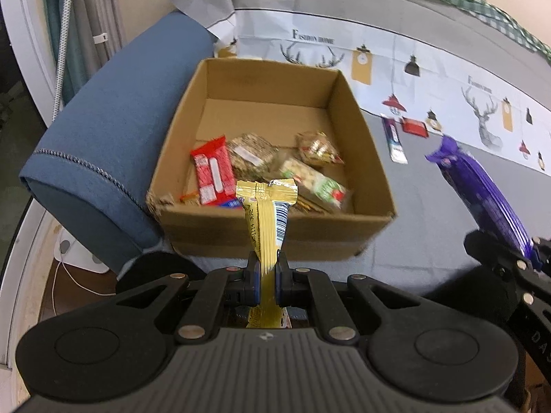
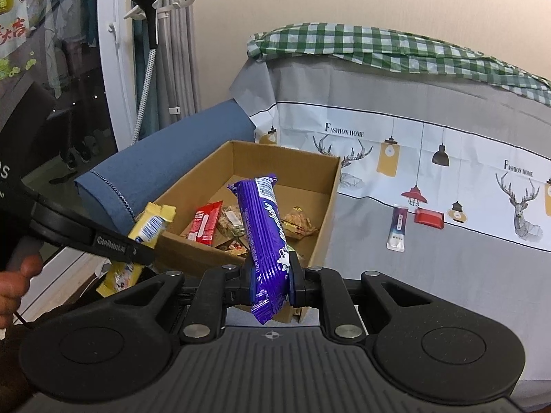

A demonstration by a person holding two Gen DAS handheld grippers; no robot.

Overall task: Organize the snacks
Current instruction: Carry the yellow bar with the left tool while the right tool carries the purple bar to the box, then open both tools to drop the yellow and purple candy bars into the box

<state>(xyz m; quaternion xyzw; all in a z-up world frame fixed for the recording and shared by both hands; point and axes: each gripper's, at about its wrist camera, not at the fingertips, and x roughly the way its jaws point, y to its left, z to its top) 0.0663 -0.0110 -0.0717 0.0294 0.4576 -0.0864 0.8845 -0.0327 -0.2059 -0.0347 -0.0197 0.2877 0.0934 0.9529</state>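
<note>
An open cardboard box (image 1: 275,230) (image 2: 327,216) sits on the grey cloth and holds several wrapped snacks, among them a red packet (image 1: 211,170) (image 2: 205,223). My left gripper (image 1: 268,268) is shut on a yellow snack bar (image 1: 265,220), held upright just before the box's near wall; the bar also shows in the right wrist view (image 2: 148,230). My right gripper (image 2: 270,272) is shut on a purple snack packet (image 2: 263,234), held above the box's near right corner; the packet also shows in the left wrist view (image 1: 482,189).
A blue sofa arm (image 1: 103,144) (image 2: 165,158) flanks the box on the left. A purple-white sachet (image 1: 394,139) (image 2: 397,229) and a small red packet (image 1: 415,126) (image 2: 428,218) lie on the cloth to the right. A green checked cloth (image 2: 378,44) lies behind.
</note>
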